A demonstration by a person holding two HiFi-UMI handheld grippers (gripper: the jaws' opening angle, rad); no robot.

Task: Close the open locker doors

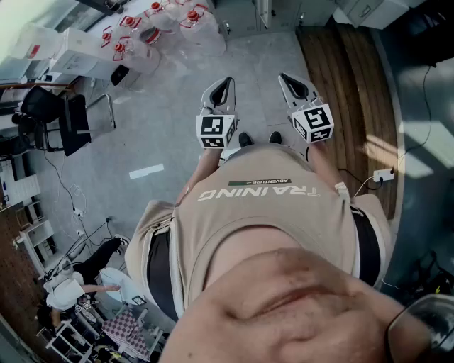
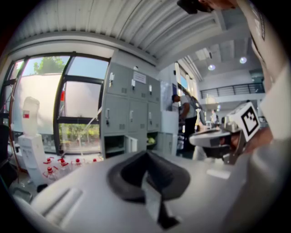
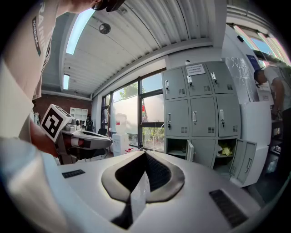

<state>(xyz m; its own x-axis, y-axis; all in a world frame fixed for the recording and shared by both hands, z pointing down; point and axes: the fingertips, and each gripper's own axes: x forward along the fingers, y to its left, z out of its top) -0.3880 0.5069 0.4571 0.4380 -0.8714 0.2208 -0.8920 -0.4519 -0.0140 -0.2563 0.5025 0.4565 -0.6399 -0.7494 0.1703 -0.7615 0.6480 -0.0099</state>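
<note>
Both claws are held out in front of the wearer at chest height, well clear of anything. The left gripper [image 1: 227,82] is pinched shut, tips meeting, nothing between them [image 2: 145,153]. The right gripper [image 1: 284,77] is the same, closed to a point and empty [image 3: 144,154]. The head view is mostly taken up by the wearer's beige shirt [image 1: 262,213]; below it, only two shoe toes [image 1: 245,140] peek out. The grey lockers [image 3: 200,109] stand across the room, well apart from both claws, and show best in the right gripper view. The upper two rows are shut. In the bottom row one small door [image 3: 190,150] hangs ajar beside a dark compartment, and a second door [image 3: 245,160] swings out further right. Something yellow [image 3: 225,149] lies in that second compartment, too small to identify. In the left gripper view the lockers [image 2: 129,109] are blurred, with only one dark bottom opening plain. A person [image 3: 273,91] stands at the bank's right end, cut off by the frame edge. Red-capped bottles [image 1: 163,21] are clustered on the floor near the window.
</note>
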